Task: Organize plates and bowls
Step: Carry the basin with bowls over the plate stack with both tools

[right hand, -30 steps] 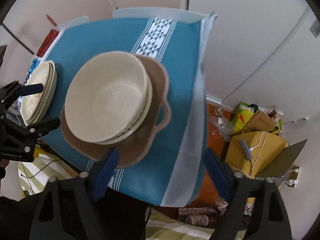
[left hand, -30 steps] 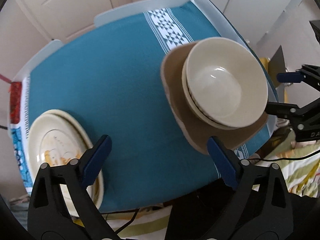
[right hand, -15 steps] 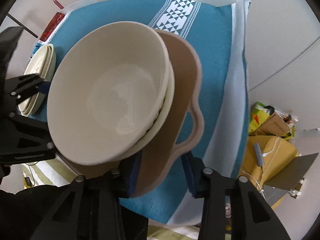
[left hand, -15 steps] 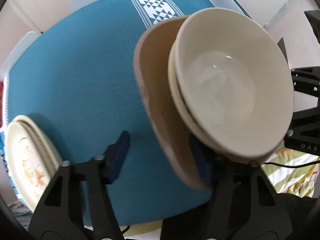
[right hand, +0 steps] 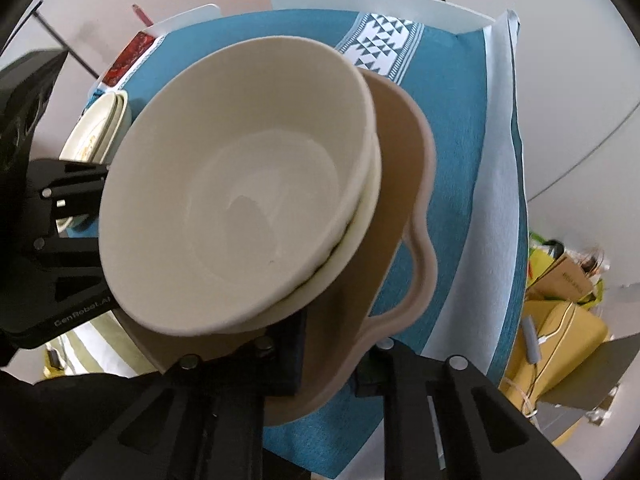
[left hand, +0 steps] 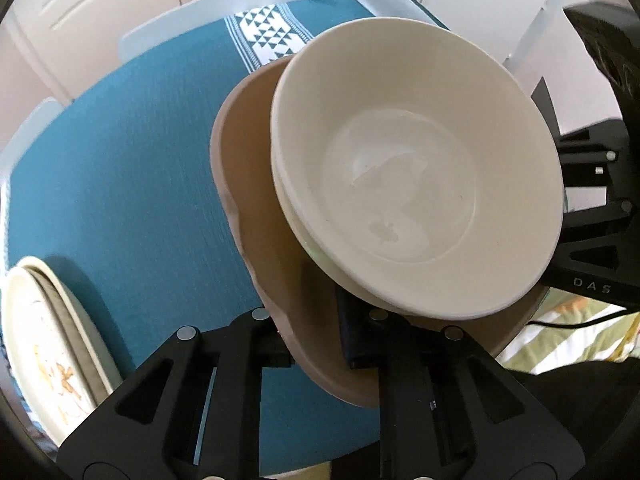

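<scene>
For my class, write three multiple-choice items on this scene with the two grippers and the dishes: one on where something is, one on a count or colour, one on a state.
1. Where do the cream bowls sit?
A. on the brown tray
B. on the floor
C. on the patterned plates

2. What colour is the tablecloth?
A. red
B. teal blue
C. yellow

3. What is the left gripper doing?
A. hanging open above the bowls
B. holding a plate
C. clamped on the tray's rim

Answers: 1 A, the nested bowls rest inside the tray. 2 B, teal cloth covers the table. 3 C, its fingers pinch the rim, as do the right gripper's on the other side.
</scene>
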Motion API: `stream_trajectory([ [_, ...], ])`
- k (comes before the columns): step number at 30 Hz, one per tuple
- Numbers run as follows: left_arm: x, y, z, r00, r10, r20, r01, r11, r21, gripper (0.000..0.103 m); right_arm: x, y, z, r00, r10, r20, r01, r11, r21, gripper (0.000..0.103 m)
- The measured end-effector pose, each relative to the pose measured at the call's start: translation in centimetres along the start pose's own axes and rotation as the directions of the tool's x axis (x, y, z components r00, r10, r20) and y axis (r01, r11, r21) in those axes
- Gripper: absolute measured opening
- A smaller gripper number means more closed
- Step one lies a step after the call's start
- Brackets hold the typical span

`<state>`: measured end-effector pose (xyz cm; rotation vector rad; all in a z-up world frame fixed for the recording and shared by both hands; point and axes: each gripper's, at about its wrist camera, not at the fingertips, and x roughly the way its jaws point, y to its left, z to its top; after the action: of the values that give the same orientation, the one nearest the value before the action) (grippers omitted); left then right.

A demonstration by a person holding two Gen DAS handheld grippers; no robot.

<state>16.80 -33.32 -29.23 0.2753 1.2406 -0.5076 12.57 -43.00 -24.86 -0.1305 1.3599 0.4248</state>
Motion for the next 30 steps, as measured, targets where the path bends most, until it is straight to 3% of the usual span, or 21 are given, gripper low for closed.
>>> stream_trajectory([
  [8, -2.1, 1.0, 0.2, 0.999, 0.031, 0.037, -0.03, 0.999, -0.013, 0.013, -0.8, 0.1, 0.9, 0.999, 0.009, 0.033, -0.008, 1.0, -0.018, 0.015],
  [14, -6.8, 3.3, 0.2, 0.996, 0.048, 0.077, -0.044, 0.998, -0.049, 0.013, -3.9, 1.9, 2.9, 0.998, 0.008, 0.065, -0.005, 0.999, -0.045, 0.015],
  [23, -13.4, 10.8, -2.1, 0.988, 0.079, 0.131, -0.068, 0.994, -0.081, 0.013, -6.9, 10.4, 7.6, 0.995, -0.006, 0.1, 0.015, 0.995, -0.096, 0.015],
  [30, -14.3, 18.4, -5.4, 0.991, 0.087, 0.1, -0.081, 0.995, -0.065, 0.013, -5.2, 18.2, 9.9, 0.996, 0.011, 0.091, -0.003, 0.996, -0.086, 0.015],
])
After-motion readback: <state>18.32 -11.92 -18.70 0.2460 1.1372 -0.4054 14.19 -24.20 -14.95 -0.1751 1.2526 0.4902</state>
